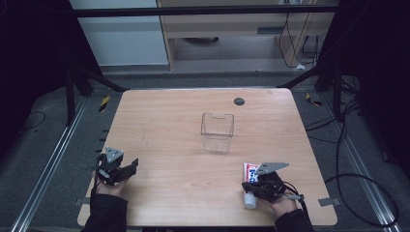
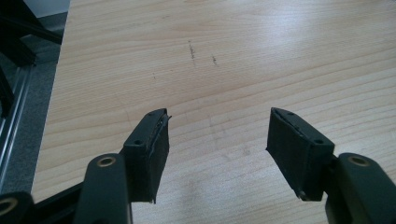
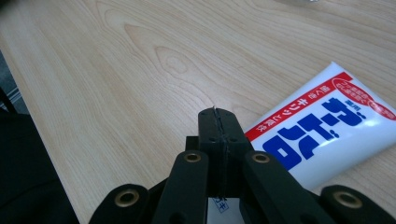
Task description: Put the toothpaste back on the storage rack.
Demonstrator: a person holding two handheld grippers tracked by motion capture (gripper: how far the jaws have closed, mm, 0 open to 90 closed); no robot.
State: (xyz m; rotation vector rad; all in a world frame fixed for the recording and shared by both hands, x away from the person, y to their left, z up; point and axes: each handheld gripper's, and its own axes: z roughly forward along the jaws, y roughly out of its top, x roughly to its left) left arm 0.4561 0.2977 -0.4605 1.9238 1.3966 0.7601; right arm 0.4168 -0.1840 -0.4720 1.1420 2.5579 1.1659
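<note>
- High view: a white plastic squeeze tube with red and blue print and a white cap (image 1: 249, 183) is seen lying flat near the front right of the light wooden table (image 1: 193, 145), partly covered by the right gripper (image 1: 261, 186), which is held low over it by a hand entering from below. A clear, empty, open-topped plastic box (image 1: 217, 131) stands near the table's middle, well apart from the tube. The left gripper (image 1: 126, 169) is held just above the front left of the table, pointed toward the centre.
- Left gripper view: its jaws are seen spread wide, with only bare wood between them.
- Right gripper view: its jaws are pressed together with nothing visibly held between them, and they are set just beside the tube (image 3: 322, 133), whose printed body lies to their right.
- Handling, as a judgement: the tube is likely light, soft-walled and smooth, so it may dent or slip under a hard squeeze. A hold across the firmer shoulder near the cap, or across the body's width, is judged safest.
</note>
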